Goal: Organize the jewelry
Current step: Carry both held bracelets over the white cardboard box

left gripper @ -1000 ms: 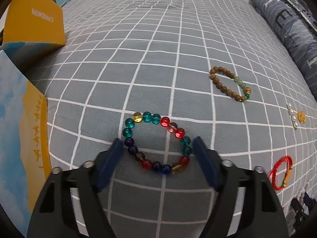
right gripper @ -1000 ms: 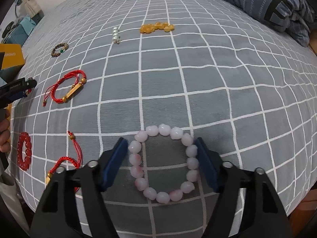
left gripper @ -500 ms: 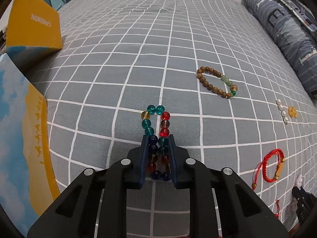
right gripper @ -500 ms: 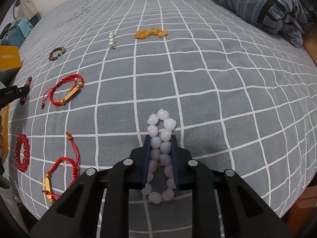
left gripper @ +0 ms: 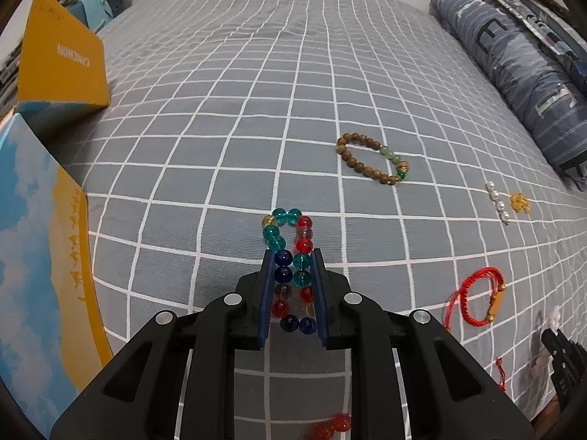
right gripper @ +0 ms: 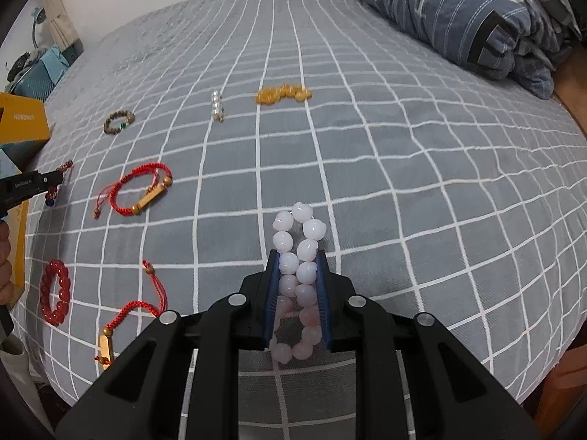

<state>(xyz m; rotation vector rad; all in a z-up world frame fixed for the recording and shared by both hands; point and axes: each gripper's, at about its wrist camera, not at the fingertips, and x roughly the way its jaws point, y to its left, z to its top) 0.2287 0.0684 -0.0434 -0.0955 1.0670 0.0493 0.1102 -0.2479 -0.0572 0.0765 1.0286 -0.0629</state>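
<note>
My left gripper (left gripper: 291,256) is shut on a multicoloured glass bead bracelet (left gripper: 290,234), squeezed into a narrow loop and held above the grey checked bed cover (left gripper: 220,117). My right gripper (right gripper: 297,256) is shut on a pale pink bead bracelet (right gripper: 299,242), also squeezed flat and lifted. On the bed lie a brown wooden bead bracelet (left gripper: 370,163), a white pearl string (left gripper: 497,201), an amber piece (left gripper: 519,203), a red cord bracelet with a gold tube (left gripper: 480,302), a second red cord bracelet (right gripper: 128,315) and a dark red bead bracelet (right gripper: 55,293).
A yellow box (left gripper: 62,62) stands at the bed's far left, with a blue and yellow lid or panel (left gripper: 36,242) close on my left. A folded blue quilt (right gripper: 477,18) lies along the right side. The bed's edge drops off at the lower right in the right wrist view.
Both grippers were open around their bracelets one second ago, then closed on them. Both bracelets are now squeezed flat and raised slightly off the cover.
</note>
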